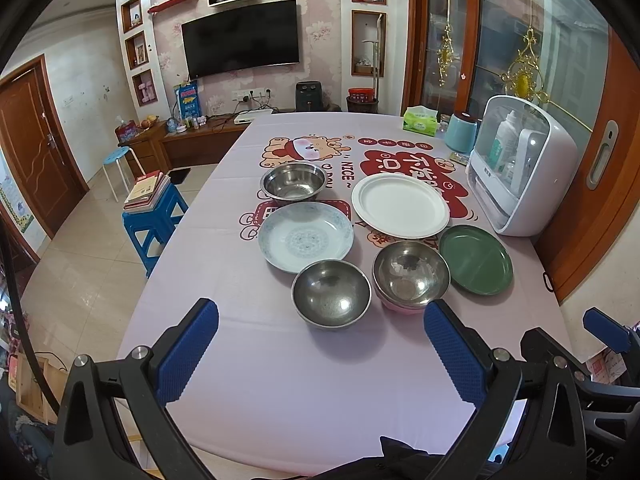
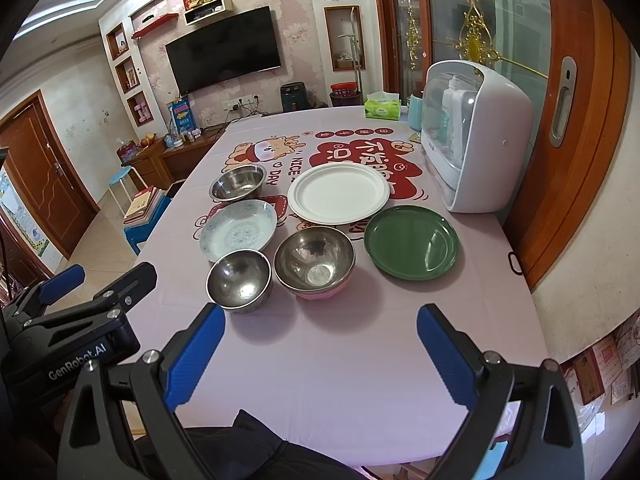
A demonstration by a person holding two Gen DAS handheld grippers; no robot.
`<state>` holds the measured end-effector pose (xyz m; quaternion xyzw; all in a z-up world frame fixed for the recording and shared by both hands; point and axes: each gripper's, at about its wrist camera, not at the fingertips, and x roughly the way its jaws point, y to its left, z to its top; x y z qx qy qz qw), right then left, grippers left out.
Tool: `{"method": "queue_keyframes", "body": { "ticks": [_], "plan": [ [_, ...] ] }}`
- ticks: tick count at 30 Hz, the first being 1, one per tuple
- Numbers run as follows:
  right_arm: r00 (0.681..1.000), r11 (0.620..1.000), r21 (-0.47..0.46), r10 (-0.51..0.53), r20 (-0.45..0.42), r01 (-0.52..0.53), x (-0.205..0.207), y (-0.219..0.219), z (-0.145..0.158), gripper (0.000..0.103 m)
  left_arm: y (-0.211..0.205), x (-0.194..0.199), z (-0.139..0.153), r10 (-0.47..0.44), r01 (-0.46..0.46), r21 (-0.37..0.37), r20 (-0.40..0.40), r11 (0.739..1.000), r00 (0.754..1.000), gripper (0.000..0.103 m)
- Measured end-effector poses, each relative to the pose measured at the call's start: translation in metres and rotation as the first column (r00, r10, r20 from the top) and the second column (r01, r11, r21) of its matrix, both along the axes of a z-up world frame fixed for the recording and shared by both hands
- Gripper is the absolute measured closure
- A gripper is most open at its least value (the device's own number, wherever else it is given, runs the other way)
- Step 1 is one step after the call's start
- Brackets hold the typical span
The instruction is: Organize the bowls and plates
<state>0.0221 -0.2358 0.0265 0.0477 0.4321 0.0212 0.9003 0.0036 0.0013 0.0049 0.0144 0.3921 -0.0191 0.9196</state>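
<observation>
On the pink tablecloth (image 1: 280,380) lie a white plate (image 1: 400,205), a green plate (image 1: 476,259), a pale blue patterned dish (image 1: 306,236) and three steel bowls: one far (image 1: 293,182), one near left (image 1: 331,293), one near right with a pink base (image 1: 411,274). The same set shows in the right wrist view: white plate (image 2: 338,193), green plate (image 2: 412,242), dish (image 2: 239,231), bowls (image 2: 238,182) (image 2: 239,280) (image 2: 315,262). My left gripper (image 1: 321,316) is open and empty, above the near table edge. My right gripper (image 2: 321,322) is open and empty beside it.
A white dish cabinet (image 1: 520,168) stands at the table's right edge, with a blue canister (image 1: 462,133) and a tissue box (image 1: 419,121) behind it. A blue stool with books (image 1: 154,216) stands on the floor to the left. A wooden sliding door (image 2: 568,120) is on the right.
</observation>
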Motion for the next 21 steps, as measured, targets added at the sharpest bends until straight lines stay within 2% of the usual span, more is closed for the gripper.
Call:
{"method": "queue_keyframes", "body": {
  "ticks": [21],
  "plan": [
    [1.000,1.000,-0.003,-0.003,-0.008,0.002,0.0014,0.0022,-0.0021,0.006,0.0025,0.0085,-0.0020,0.008,-0.008,-0.004,-0.019,1.000,1.000,0.001]
  ]
}}
